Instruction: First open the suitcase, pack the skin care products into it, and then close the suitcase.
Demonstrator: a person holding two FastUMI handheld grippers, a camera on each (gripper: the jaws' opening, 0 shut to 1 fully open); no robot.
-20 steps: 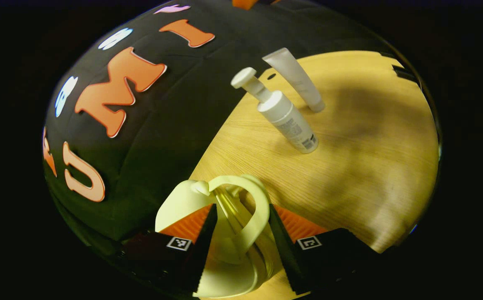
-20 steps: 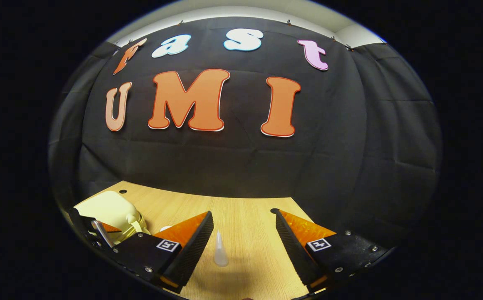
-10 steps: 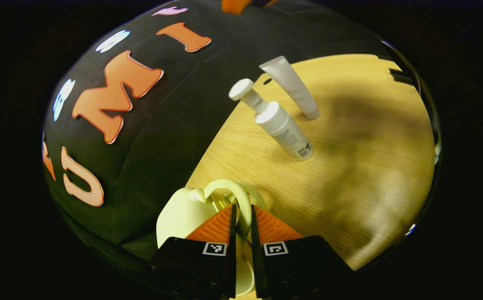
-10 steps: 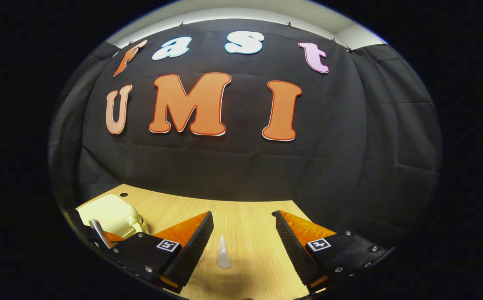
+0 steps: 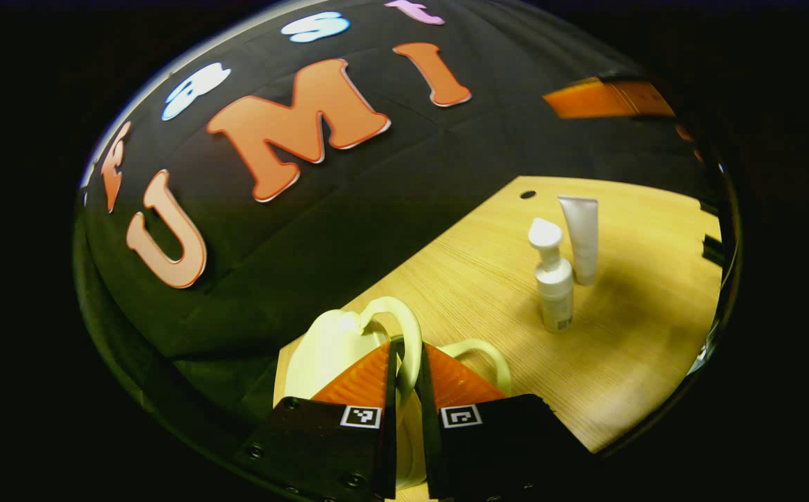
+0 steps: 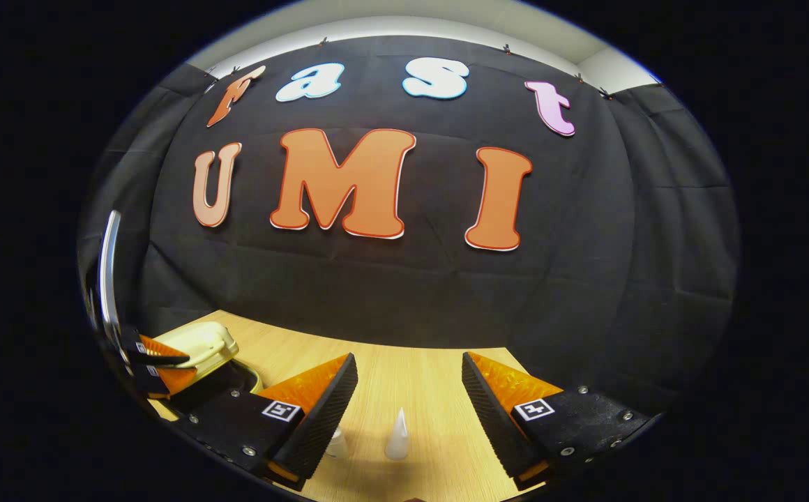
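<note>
A: Left gripper (image 5: 404,362) state? Suitcase location?

B: Left gripper is seen clamped nearly closed on one pale handle loop (image 5: 404,331) of the small yellow suitcase (image 5: 321,348). The second loop (image 5: 478,355) is seen apart, just right of the fingers. In the right gripper view the lid (image 6: 192,345) appears raised off the dark base, so a part-open case is judged.

A: Right gripper?

B: Right gripper (image 6: 408,390) is held wide apart, nothing gripped, above the wooden table (image 6: 404,376). A pointed tube tip (image 6: 397,434) is seen low between its fingers; a second item by the left finger is too hidden to be named.

A: Skin care products?

B: Pump bottle (image 5: 554,286) and white tube (image 5: 581,238) are stood upright on the table, close together, well right of and beyond the suitcase in the left gripper view. Long axes are vertical.

A: Key relation?

B: The products lie on the right gripper's side, so that hand is judged nearer. The suitcase sits at the left gripper, well left of the right one.
</note>
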